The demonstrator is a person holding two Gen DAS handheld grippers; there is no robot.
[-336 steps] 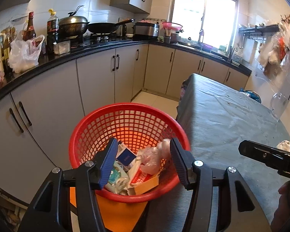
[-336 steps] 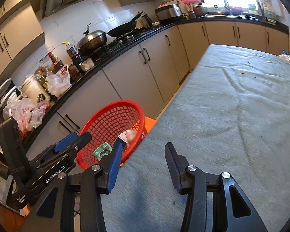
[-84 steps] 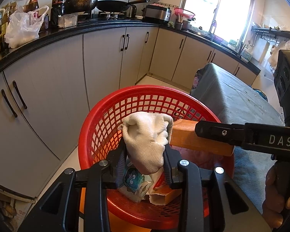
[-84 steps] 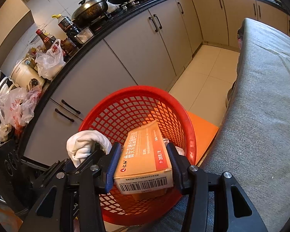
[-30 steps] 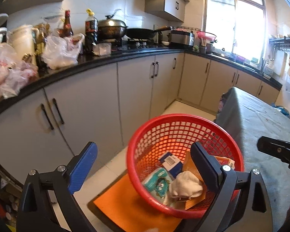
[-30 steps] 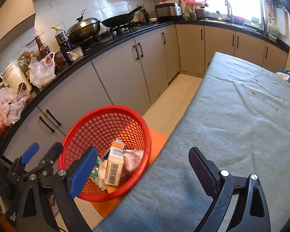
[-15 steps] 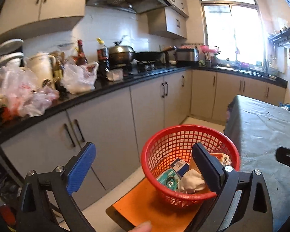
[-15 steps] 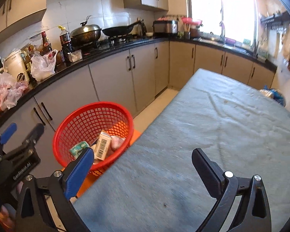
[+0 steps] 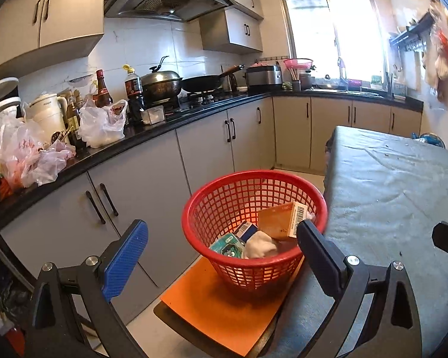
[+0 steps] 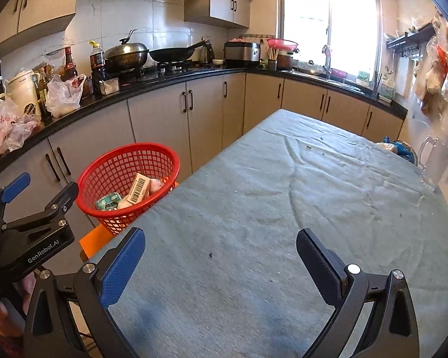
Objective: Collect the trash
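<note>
Left tongs [image 9: 221, 252] spread wide, empty. Between them a red plastic mesh basket [image 9: 224, 203] on an orange flat board [image 9: 212, 313], beside the grey-clothed desk [image 9: 397, 185]. Inside: an orange cardboard box [image 9: 279, 220], a white crumpled cloth [image 9: 258, 247], a teal packet [image 9: 227, 246].

The left gripper [image 9: 222, 246] has its 2 jaws spread wide, nothing between them, and it tilts down a little. The right gripper [image 10: 219, 255] is the same — jaws fully apart, empty, tilted down.
</note>
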